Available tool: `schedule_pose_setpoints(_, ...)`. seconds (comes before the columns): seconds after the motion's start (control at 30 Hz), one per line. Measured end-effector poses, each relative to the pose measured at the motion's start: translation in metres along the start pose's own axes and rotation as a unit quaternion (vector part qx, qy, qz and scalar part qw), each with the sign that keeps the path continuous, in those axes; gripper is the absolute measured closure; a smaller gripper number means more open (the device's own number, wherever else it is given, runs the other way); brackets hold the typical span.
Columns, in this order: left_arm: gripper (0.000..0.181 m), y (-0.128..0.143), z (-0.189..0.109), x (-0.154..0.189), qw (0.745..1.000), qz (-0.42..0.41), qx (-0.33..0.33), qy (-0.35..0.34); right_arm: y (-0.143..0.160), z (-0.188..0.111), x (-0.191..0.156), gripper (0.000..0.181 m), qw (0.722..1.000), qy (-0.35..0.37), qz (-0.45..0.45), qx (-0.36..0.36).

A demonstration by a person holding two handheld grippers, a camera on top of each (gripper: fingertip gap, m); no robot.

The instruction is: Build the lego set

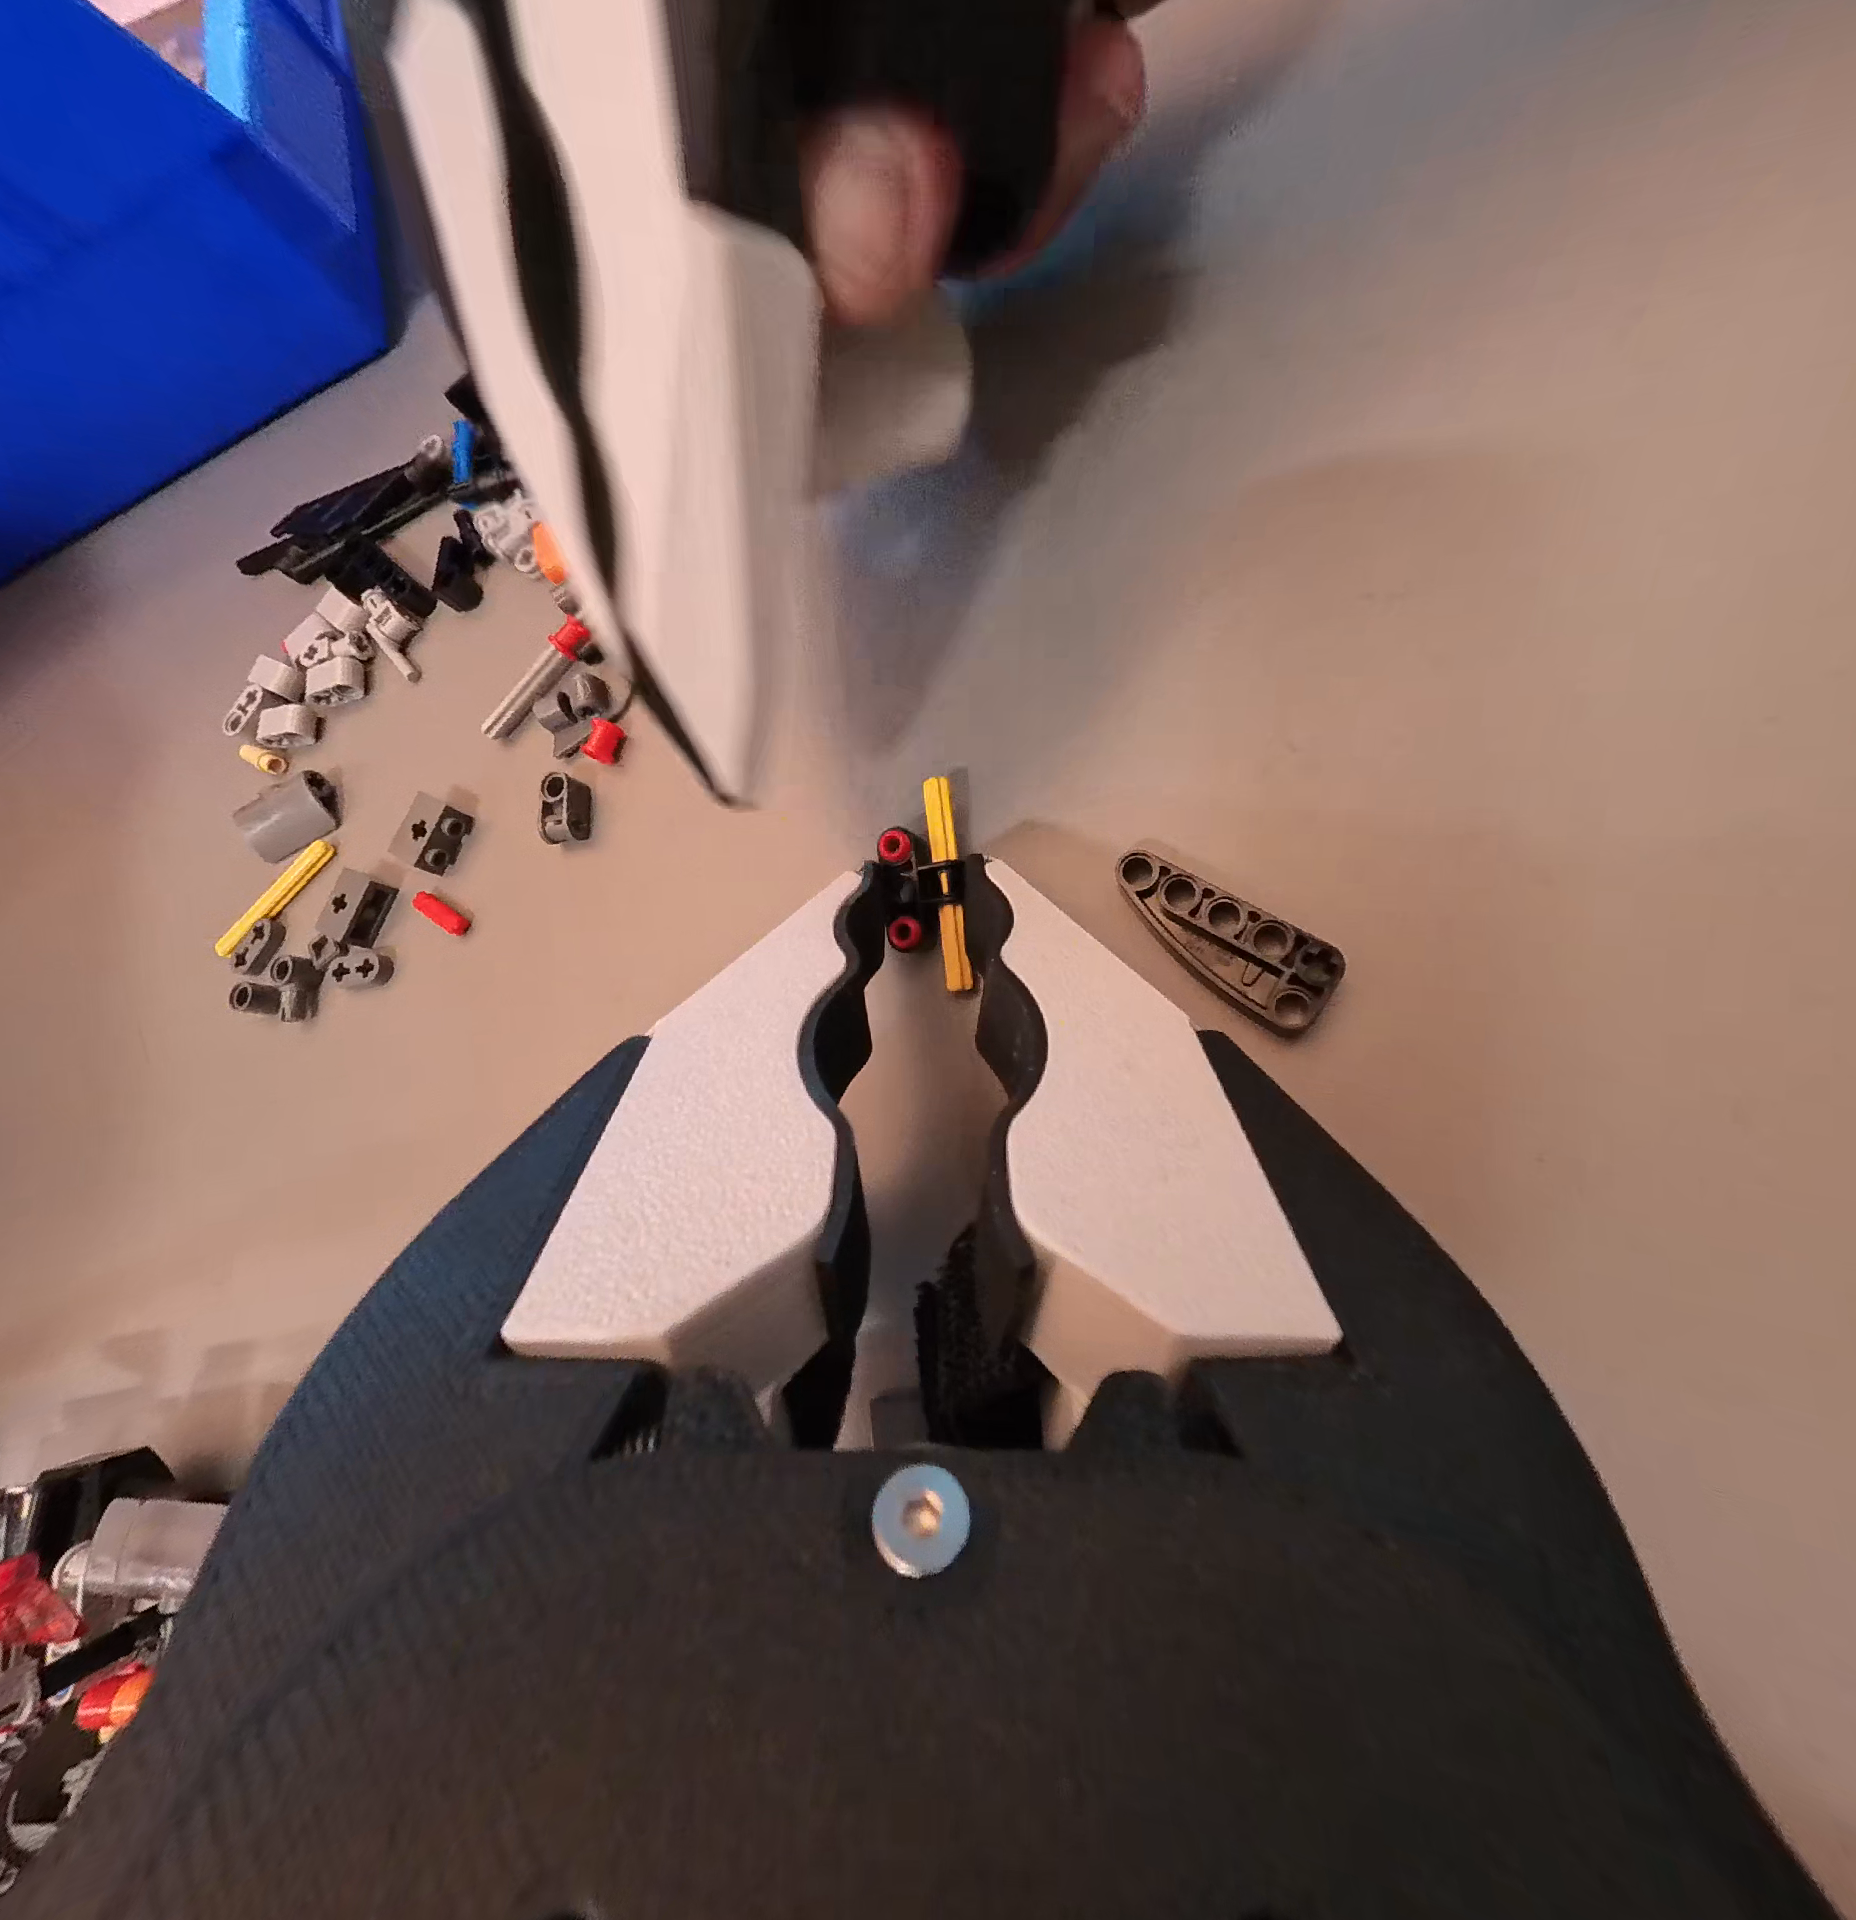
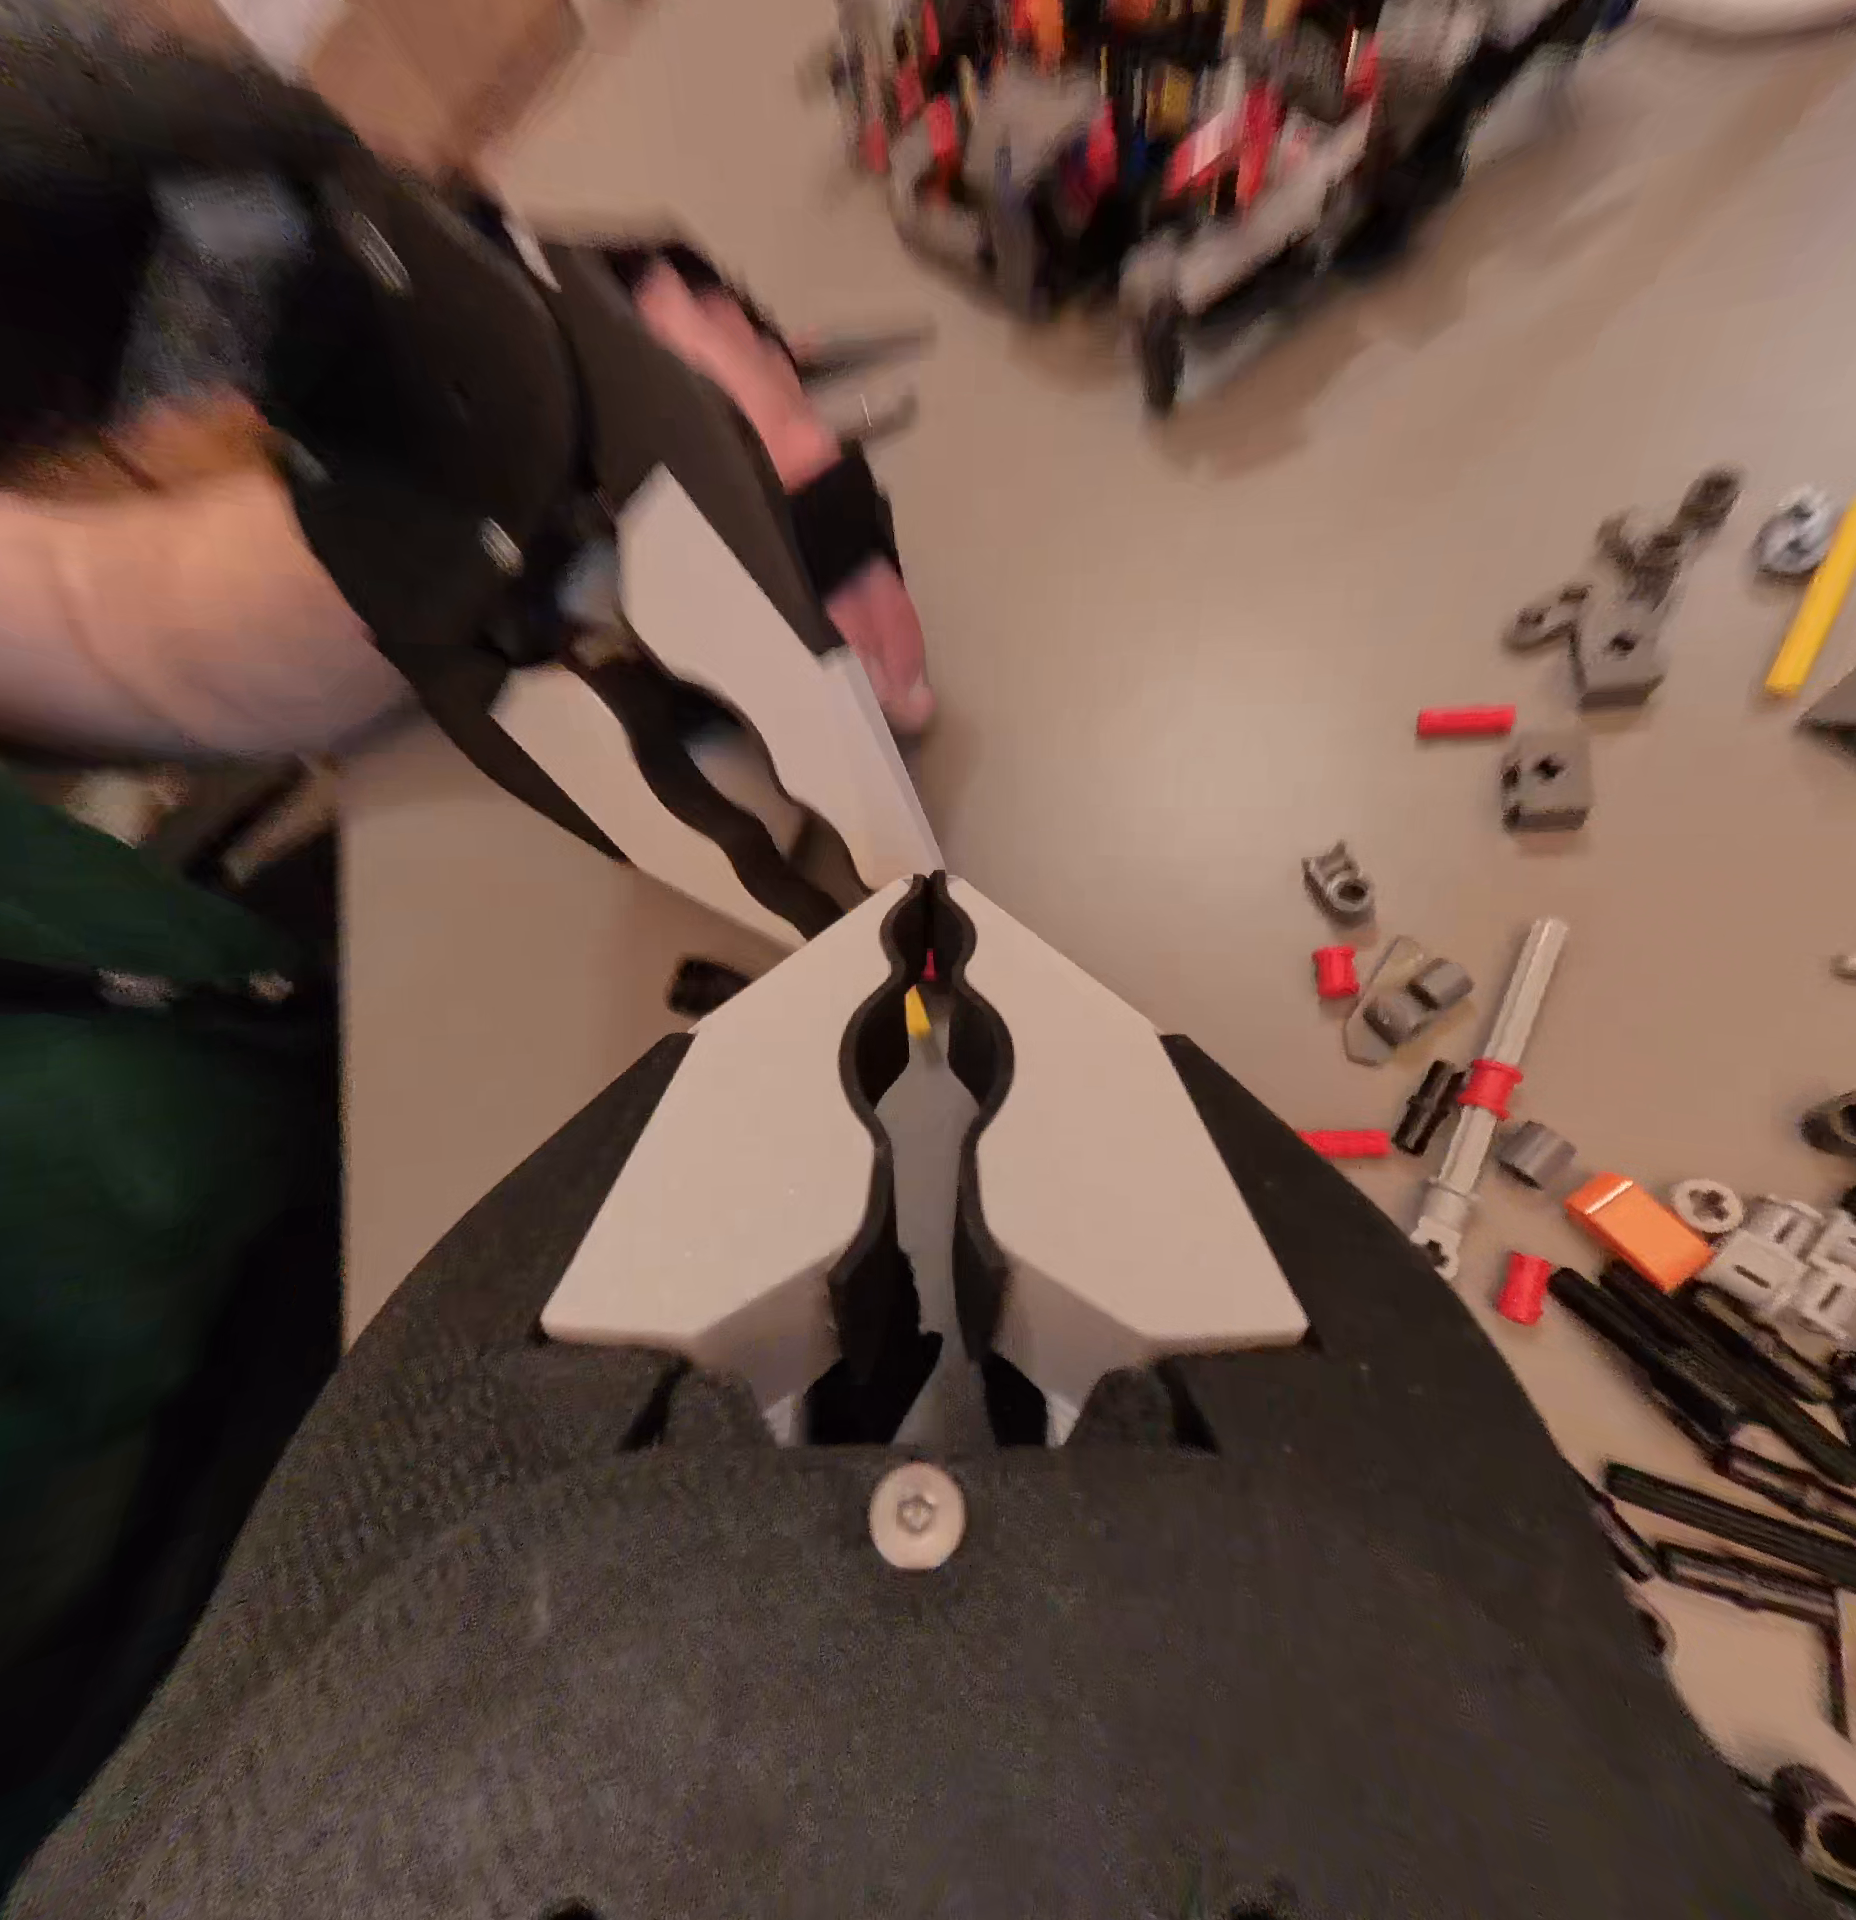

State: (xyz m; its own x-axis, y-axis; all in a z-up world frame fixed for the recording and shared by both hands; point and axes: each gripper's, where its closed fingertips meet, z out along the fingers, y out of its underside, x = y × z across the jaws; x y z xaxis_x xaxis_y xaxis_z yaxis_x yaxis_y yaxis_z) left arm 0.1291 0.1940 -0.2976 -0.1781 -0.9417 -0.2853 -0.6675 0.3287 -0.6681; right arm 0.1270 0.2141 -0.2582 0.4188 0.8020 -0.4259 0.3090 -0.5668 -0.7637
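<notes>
Yellow plastic marks the piece in hand. From the left wrist view, the left tongs (image 1: pixel 929 883) are clamped at their very tips on a small black connector (image 1: pixel 922 885) carrying two red pins (image 1: pixel 896 847) on one side and a yellow axle (image 1: pixel 948 883) threaded through the other. The axle's long axis runs almost straight ahead, along the fingers, sticking out past the tips and back into the gap. The right tongs (image 1: pixel 732 790) hang above and to the left of that sub-assembly, blurred, their tip near the axle's far end but apart from it. On the beige bench (image 1: pixel 1423 623) a dark grey curved panel (image 1: pixel 1230 940) lies just right of the left tips, a scatter of loose grey, red and yellow parts (image 1: pixel 363 831) sits well to the left, and a blue bin (image 1: pixel 155 260) stands beyond them.

From the right wrist view, the right tongs (image 2: pixel 929 883) are together at the tips, holding nothing that I can make out. A sliver of red and the yellow axle (image 2: pixel 916 1013) show through the gap behind them, so the sub-assembly lies directly beneath and just ahead. The left tongs (image 2: pixel 882 873) slant in from the upper left, meeting the same spot. Loose parts (image 2: pixel 1526 1039) spread to the right; the partly built model (image 2: pixel 1163 135) is a blur at the far edge.

My judgement: the right tongs are the free ones, and the coming move turns on the axle lying lengthwise to the left tongs.
</notes>
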Motion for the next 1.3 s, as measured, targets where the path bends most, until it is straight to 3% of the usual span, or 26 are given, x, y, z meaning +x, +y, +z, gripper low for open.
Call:
schedule_pose_setpoints(0.2,0.168,-0.001,0.001,-0.001,1.0,-0.001,0.005,-0.001,-0.002,-0.009,0.002,0.181,0.999,0.037,-0.022,-0.004)
schedule_pose_setpoints(0.3,0.167,-0.001,0.001,-0.003,1.0,0.001,0.003,-0.009,-0.026,-0.032,0.029,0.158,0.987,0.142,-0.064,0.039)
schedule_pose_setpoints(0.4,0.167,0.001,0.0,-0.006,1.0,-0.004,0.004,-0.013,-0.035,-0.047,0.068,0.156,0.96,0.262,-0.102,-0.013)
schedule_pose_setpoints(0.47,0.167,0.002,0.0,-0.007,1.0,-0.006,0.005,-0.015,-0.038,-0.048,0.089,0.155,0.945,0.297,-0.128,-0.048)
schedule_pose_setpoints(0.63,0.167,0.002,0.0,-0.007,1.0,-0.011,0.008,-0.014,-0.03,-0.043,0.13,0.156,0.927,0.322,-0.137,-0.133)
schedule_pose_setpoints(1.03,0.167,0.002,0.0,-0.007,1.0,-0.018,0.012,-0.011,-0.017,-0.032,0.154,0.156,0.928,0.3,-0.135,-0.174)
schedule_pose_setpoints(1.3,0.167,0.002,0.0,-0.007,1.0,-0.017,0.012,-0.011,-0.015,-0.028,0.153,0.178,0.933,0.29,-0.133,-0.167)
